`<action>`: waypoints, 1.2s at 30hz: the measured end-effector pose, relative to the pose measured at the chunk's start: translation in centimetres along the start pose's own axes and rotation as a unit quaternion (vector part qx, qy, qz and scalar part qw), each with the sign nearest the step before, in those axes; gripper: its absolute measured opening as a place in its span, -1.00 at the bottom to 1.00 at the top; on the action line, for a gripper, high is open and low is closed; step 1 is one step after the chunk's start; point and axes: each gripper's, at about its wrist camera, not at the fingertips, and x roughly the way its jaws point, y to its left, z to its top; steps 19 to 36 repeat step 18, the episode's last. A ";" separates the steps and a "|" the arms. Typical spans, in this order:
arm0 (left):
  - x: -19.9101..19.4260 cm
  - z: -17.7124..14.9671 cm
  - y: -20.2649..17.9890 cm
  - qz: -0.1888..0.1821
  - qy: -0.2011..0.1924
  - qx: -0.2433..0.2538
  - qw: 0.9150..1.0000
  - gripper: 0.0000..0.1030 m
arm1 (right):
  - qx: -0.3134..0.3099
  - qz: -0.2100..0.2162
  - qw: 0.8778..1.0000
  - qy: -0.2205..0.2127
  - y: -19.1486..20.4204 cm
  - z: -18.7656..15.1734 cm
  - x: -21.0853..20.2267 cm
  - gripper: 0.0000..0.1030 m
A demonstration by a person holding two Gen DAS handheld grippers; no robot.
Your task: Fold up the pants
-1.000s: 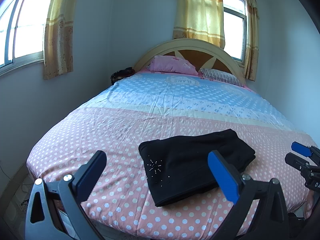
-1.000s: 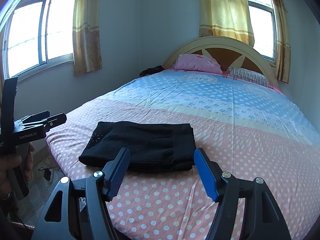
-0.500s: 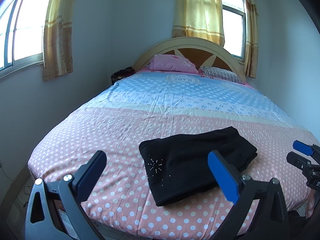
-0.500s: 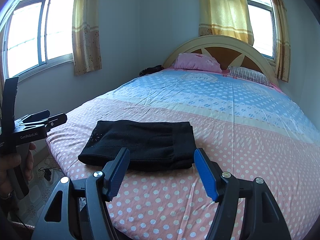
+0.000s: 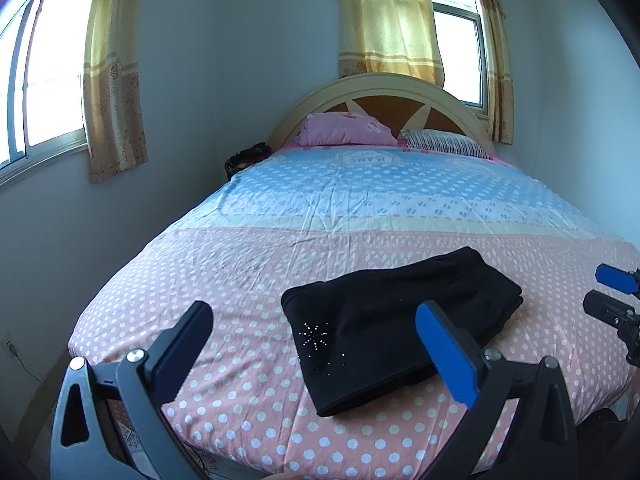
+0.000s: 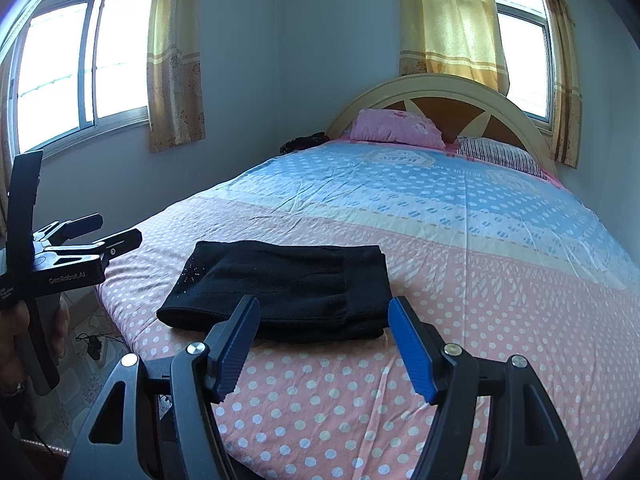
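Both grippers I hold hang spread wide with nothing between their fingers: my left gripper (image 5: 316, 346) off the near left of the bed (image 5: 248, 264), my right gripper (image 6: 322, 344) off the near edge, each clear of the cloth. Largest before me is the bed itself, its dotted pink sheet bare across the near half and the blue part beyond running far up to the headboard (image 6: 440, 88), so there is plenty of open surface to the right and behind. On the near left part lie the black pants (image 6: 288, 284), folded into a flat rectangle close to the mattress edge, long side along it. Two pillows (image 5: 348, 130) rest at the far end.
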 end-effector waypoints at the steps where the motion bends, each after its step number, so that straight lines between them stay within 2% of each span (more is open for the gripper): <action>1: 0.1 -0.1 0.0 -0.001 0.002 -0.001 1.000 1.00 | 0.000 0.000 1.000 0.001 0.0 0.0 0.1 0.32; 10: 1.1 -0.6 -0.1 0.019 0.025 0.002 1.000 1.00 | -0.005 0.001 1.000 0.008 0.2 -0.3 0.5 0.32; 13: 0.8 -1.0 -0.1 0.017 0.012 0.003 1.000 1.00 | -0.007 0.001 1.000 0.009 0.3 -0.4 0.4 0.32; 36: 1.4 -1.1 0.2 0.017 0.019 0.002 1.000 1.00 | -0.003 -0.002 1.000 0.009 -0.1 -0.7 0.3 0.32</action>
